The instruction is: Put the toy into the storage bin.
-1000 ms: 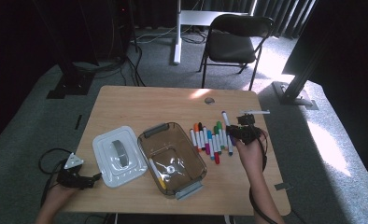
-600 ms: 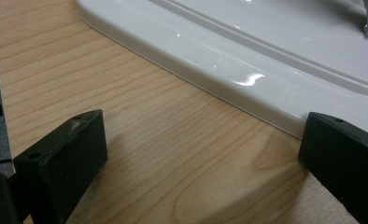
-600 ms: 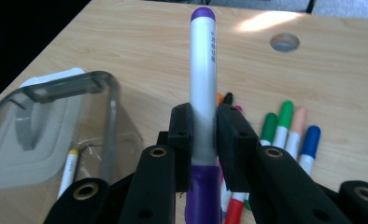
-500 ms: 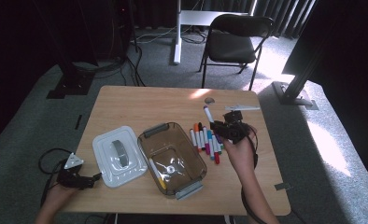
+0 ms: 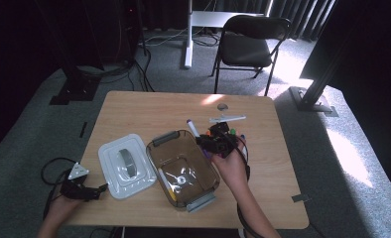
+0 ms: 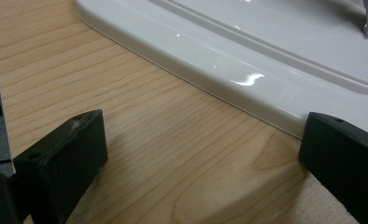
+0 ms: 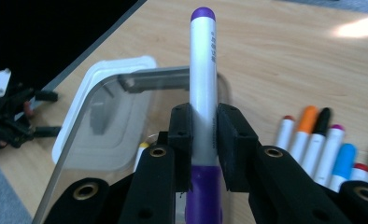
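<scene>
— One white plastic marker with a purple cap and purple end (image 7: 203,98), clamped across its barrel in the right tongs (image 7: 203,140). Light, stiff, smooth round plastic; likely to swivel or slide if pinched near an end. Best taken mid-barrel, as now.

— And its place?

— Sticking straight out ahead of the right tongs, above the near rim of the clear brown-tinted plastic box (image 5: 182,166), cap pointing toward the white rectangular plastic lid (image 5: 125,163) beyond. More coloured markers in a row (image 7: 329,149) on the bench (image 5: 283,163), off to the right of the jaws.

— Left tongs (image 6: 201,154)?

— Spread wide, gripping nothing, resting low on the bench. White lid's edge just ahead, close by the right-hand jaw; contact hard to tell.

— Risk with the marker?

— Probably only slipping: glossy barrel, narrow pads. Not fragile, no need for a hard squeeze.
</scene>
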Demonstrator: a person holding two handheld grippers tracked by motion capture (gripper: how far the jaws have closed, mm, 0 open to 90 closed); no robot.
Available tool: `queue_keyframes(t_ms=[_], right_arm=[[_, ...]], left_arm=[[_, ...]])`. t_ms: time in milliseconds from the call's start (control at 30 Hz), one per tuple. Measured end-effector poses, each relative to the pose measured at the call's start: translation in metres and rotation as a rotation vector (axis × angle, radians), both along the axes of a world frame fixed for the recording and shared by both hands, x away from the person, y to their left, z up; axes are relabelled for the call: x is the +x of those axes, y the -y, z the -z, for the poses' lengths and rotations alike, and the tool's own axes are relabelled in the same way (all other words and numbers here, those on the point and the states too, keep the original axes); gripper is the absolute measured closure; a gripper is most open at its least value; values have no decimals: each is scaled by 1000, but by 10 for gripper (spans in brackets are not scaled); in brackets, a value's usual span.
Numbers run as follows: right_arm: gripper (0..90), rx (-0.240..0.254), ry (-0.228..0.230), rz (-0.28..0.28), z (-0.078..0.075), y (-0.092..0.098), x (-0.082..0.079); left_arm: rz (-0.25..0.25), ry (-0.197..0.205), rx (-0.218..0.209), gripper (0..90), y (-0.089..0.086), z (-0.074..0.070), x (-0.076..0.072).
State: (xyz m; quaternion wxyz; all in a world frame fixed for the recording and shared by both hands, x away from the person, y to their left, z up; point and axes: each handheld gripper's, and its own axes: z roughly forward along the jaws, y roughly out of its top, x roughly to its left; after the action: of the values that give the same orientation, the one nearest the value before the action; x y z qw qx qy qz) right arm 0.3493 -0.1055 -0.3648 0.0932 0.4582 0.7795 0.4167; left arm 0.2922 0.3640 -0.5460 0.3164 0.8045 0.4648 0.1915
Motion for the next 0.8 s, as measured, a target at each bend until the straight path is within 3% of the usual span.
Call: queue_keyframes(t_ms=[367, 800], right_arm=[[765, -31, -74, -86, 25, -39, -2], [765, -117, -145, -160, 50, -76, -1]], left_arm=[[1, 0, 1, 17, 0, 0, 0], [1, 2, 1, 17, 0, 0, 0]])
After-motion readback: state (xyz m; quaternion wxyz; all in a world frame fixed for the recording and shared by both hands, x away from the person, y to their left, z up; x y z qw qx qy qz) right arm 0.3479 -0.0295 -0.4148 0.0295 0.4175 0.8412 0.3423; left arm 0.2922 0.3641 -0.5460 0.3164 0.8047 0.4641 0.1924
